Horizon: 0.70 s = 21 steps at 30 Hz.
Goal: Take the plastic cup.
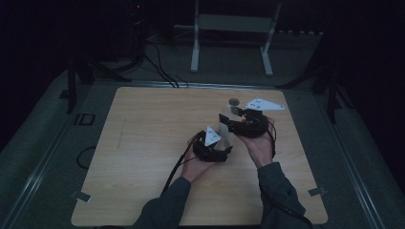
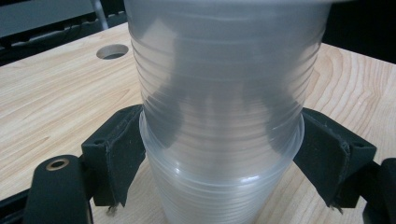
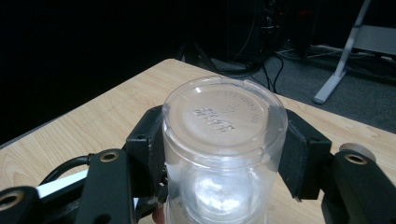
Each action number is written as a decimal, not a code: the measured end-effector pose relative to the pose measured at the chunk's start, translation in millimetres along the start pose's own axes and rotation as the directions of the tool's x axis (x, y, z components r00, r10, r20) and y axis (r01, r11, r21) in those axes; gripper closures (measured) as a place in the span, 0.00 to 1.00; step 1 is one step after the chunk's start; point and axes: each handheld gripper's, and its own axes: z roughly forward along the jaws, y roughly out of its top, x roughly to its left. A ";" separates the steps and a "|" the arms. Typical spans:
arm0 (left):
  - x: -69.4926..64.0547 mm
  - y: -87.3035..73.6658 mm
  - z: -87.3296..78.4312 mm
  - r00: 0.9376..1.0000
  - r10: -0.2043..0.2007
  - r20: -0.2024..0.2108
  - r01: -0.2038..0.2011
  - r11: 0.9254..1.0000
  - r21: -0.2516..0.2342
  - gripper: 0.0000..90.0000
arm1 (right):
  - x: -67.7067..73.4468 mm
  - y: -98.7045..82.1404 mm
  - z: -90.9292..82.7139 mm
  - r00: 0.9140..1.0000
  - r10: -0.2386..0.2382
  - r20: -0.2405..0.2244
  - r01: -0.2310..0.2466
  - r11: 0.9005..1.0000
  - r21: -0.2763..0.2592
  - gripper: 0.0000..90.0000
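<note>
A stack of clear plastic cups [image 1: 223, 128] stands upside down right of the wooden table's [image 1: 143, 143] middle. My left gripper [image 1: 213, 147] holds the stack low down. In the left gripper view its pads [image 2: 123, 149] press both sides of the ribbed cups [image 2: 219, 186] at a rim, and the left gripper [image 2: 219, 149] is shut on them. My right gripper [image 1: 237, 122] holds the top of the stack from the right. In the right gripper view the right gripper [image 3: 224, 144] is shut on the topmost cup [image 3: 224, 112]. Its embossed base faces up, and another cup's base [image 3: 217, 191] shows through it.
A round hole [image 1: 234, 101] in the tabletop lies just behind the cups, also in the left gripper view as the hole [image 2: 112, 51]. A white metal stand [image 1: 229, 28] and cables [image 1: 157, 67] sit on the floor past the far edge. Bare wood stretches to the left.
</note>
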 end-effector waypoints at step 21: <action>0.1 0.3 -5.7 1.000 -0.020 -0.009 0.020 0.999 -0.031 0.21 | 0.3 10.6 -12.0 1.000 0.019 -0.010 -0.020 0.999 -0.044 0.45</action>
